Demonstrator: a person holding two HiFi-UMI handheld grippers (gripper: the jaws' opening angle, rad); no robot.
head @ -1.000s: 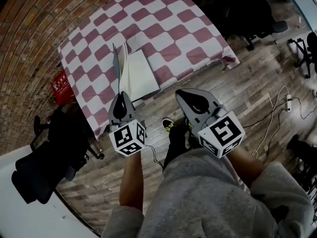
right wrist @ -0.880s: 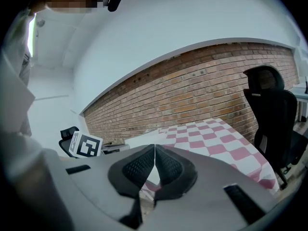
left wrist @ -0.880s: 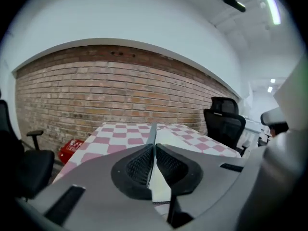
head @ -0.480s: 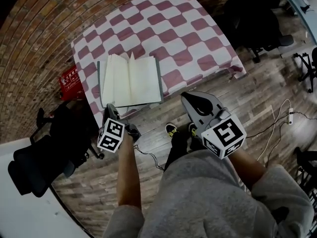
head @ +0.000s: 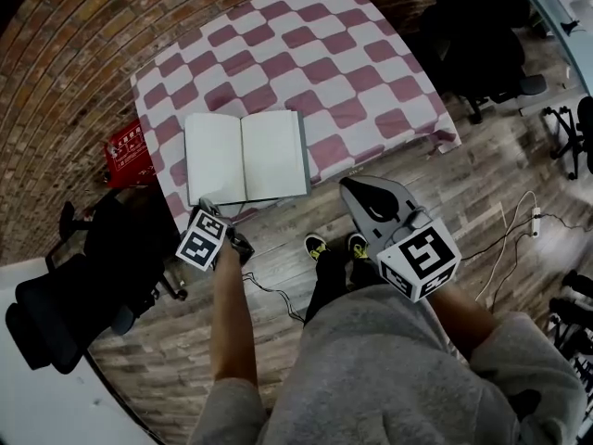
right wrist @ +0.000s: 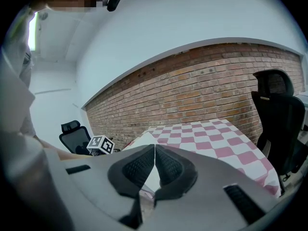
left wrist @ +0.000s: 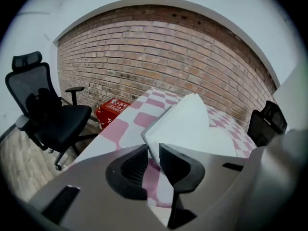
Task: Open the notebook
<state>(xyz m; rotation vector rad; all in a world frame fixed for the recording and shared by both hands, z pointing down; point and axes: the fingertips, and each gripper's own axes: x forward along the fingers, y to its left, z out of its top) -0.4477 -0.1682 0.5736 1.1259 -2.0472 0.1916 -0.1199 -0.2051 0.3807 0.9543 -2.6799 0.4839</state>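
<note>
The notebook [head: 246, 156] lies open and flat on the red-and-white checked tablecloth [head: 306, 63], showing two blank white pages. My left gripper [head: 208, 208] hangs off the table's front edge, just below the notebook's near left corner. In the left gripper view the left gripper [left wrist: 153, 148] has its jaws opening, a narrow gap between them and nothing in it; the notebook [left wrist: 187, 124] lies just beyond the tips. My right gripper [head: 346, 185] hovers over the floor right of the notebook. The right gripper [right wrist: 154, 147] is shut and holds nothing.
A red box [head: 125, 151] stands on the floor left of the table, by the brick wall [head: 65, 54]. A black office chair [head: 56, 313] is at the left, another chair [head: 473, 35] at the upper right. A cable and power strip [head: 537, 216] lie on the wooden floor.
The notebook went from half-raised pages to lying fully open and flat. My left gripper drew back and down from it to the table's edge and rolled over. The right gripper stayed put.
</note>
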